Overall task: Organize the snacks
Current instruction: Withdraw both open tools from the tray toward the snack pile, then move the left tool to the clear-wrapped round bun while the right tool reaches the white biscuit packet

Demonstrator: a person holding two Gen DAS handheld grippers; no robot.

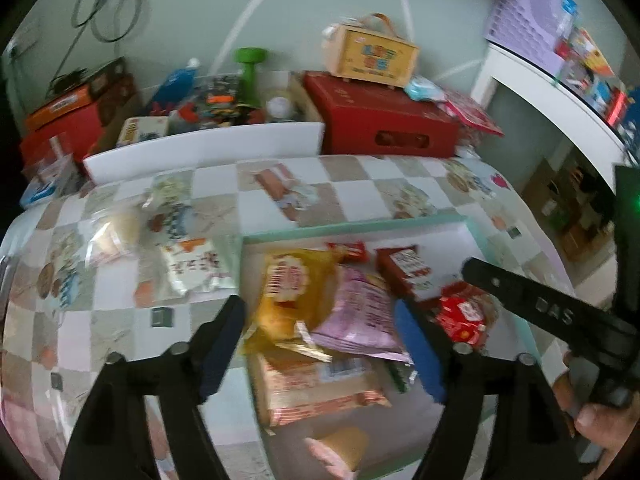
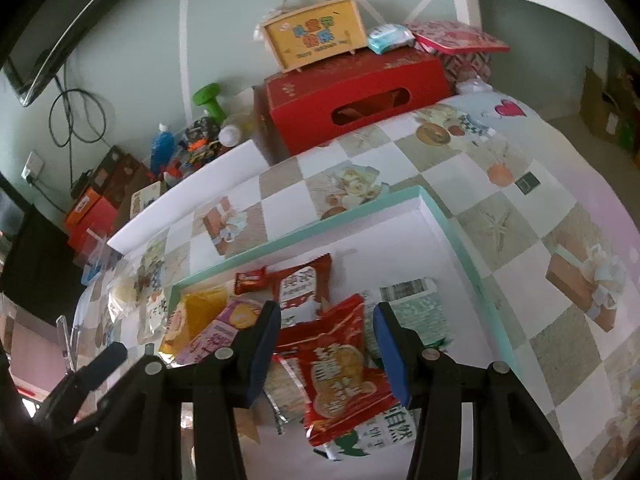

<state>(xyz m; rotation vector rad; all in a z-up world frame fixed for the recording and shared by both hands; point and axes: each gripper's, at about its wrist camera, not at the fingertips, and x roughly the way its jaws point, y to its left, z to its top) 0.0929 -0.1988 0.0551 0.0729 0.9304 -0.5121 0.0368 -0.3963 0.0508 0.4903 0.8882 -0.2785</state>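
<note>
The checked tablecloth [image 2: 492, 220] alternates white and beige squares printed with flowers, starfish and a pink-red heart. On it sits a shallow cardboard tray [image 2: 304, 232] with a mint-green rim and white floor. Inside lie a glossy red snack bag [image 2: 336, 364] with gold lettering, a golden-yellow bag [image 1: 288, 288] bearing a red-and-white round badge, a pale pink packet [image 1: 360, 312], and a red-and-white wrapper [image 1: 404, 268]. A green-and-white patterned packet [image 2: 416, 312], possibly striped, is blurred. Behind stands a deep red carton [image 2: 352, 96] topped by a yellow wooden box [image 2: 316, 40].
</note>
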